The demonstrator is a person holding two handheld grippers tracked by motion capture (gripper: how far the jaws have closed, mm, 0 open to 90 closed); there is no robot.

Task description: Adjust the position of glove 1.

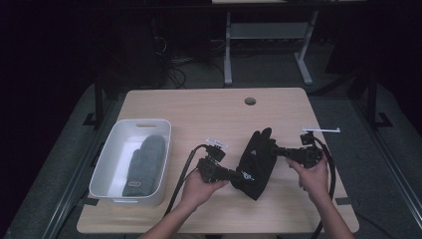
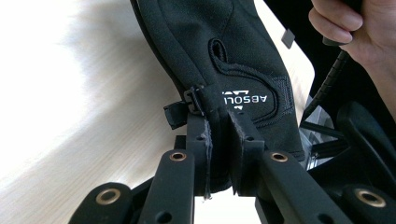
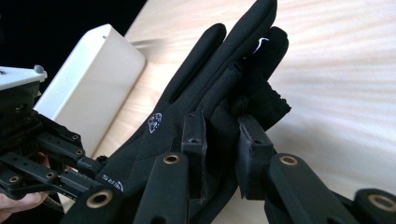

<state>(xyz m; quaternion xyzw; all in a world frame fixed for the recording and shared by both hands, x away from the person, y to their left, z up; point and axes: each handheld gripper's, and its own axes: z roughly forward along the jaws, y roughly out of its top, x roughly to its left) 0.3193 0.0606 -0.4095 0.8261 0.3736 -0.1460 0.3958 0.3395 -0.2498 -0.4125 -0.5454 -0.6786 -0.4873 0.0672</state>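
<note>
- Table (image 1: 209,107): light wood top w/ a round cable hole (image 1: 250,101) near the far edge; dark floor and a desk frame are seen beyond it.
- White bin (image 1: 112,154): set on the table's left side, well apart from the hands; a grey mitten (image 1: 145,164) is laid flat inside, cuff toward the near edge. Nothing else can be made out in the bin, though its near end is dim.
- Black glove (image 1: 256,162): held between the two grippers over the table's near-centre, to the right of the bin. Whether it is fully clear of the wood is hard to tell from the high view; prob. lifted.
- Handling: judged light, soft and floppy, w/ a smooth shell fabric that could slip; no fragility expected. Sag is likely if only one end is held, so a pinch at cuff and at finger end, as now, is the sensible grip. The stitched cuff hem and its small clip give the firmest bite.
- Left gripper (image 2: 219,135): jaws closed on the glove's cuff edge, beside the white logo; fabric is pressed between the pads.
- Right gripper (image 3: 223,135): jaws clamped on the glove near the thumb and finger base, fabric bunched between them.
</note>
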